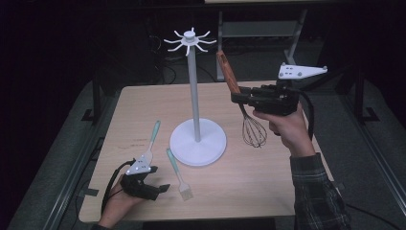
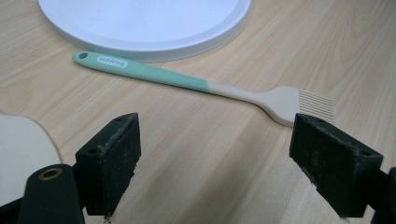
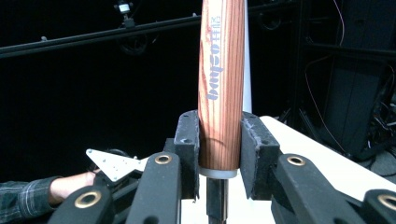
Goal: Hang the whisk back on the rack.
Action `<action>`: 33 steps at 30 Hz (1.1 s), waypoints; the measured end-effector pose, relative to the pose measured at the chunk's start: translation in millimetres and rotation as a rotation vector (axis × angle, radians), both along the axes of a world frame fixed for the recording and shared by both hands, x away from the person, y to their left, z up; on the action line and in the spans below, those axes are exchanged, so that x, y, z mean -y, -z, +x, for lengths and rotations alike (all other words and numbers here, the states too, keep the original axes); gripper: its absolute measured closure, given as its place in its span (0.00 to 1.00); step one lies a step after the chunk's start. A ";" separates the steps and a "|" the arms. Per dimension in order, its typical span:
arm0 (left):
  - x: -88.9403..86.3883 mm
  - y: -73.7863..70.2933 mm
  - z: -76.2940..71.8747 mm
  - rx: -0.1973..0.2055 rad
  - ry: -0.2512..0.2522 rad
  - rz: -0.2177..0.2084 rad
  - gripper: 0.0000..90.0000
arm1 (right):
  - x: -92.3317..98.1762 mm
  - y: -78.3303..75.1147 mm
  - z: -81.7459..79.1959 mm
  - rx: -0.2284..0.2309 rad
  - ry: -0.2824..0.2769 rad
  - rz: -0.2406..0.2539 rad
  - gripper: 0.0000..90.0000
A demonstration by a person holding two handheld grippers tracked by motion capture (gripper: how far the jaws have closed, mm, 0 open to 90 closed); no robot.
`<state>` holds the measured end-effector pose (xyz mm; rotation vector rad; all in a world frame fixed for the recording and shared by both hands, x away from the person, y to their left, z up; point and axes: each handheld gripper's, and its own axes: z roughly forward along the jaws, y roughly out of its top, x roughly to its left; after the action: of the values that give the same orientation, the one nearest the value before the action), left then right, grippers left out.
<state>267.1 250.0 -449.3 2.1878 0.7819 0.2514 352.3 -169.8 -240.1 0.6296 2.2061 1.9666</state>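
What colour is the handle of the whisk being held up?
Reddish-brown wood grain with pale lettering; the whisk handle shows best in the right gripper view, clamped by the right gripper.

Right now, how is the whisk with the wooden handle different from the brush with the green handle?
The wire whisk with the brown wooden handle is in the air, clamped in the right gripper; the mint-green and cream pastry brush lies flat on the table, untouched. The whisk ends in a wire balloon; the brush ends in a flat row of bristles. Both are long-handled kitchen tools.
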 end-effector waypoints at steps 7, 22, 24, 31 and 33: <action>-0.5 -0.1 -0.4 0.002 -0.005 -0.006 0.18 | -13.2 -13.4 -0.1 0.031 -0.025 -0.010 0.79; -1.9 -0.6 -0.6 0.000 -0.006 -0.012 0.18 | -33.8 -14.8 15.8 0.013 -0.028 -0.035 0.79; -2.6 -0.5 -0.3 0.001 -0.004 -0.009 0.18 | -36.6 -13.4 18.5 0.009 -0.023 -0.039 0.79; -3.5 -1.4 -1.5 -0.001 -0.006 -0.020 0.18 | -46.5 -10.4 24.8 -0.002 -0.023 -0.060 0.79; -3.9 -1.4 -1.6 0.001 -0.005 -0.018 0.18 | -47.5 -9.8 25.6 0.001 -0.023 -0.063 0.79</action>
<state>265.5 253.9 -447.8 2.1685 0.7861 0.2470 377.9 -122.3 -230.3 0.5970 2.2752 1.8990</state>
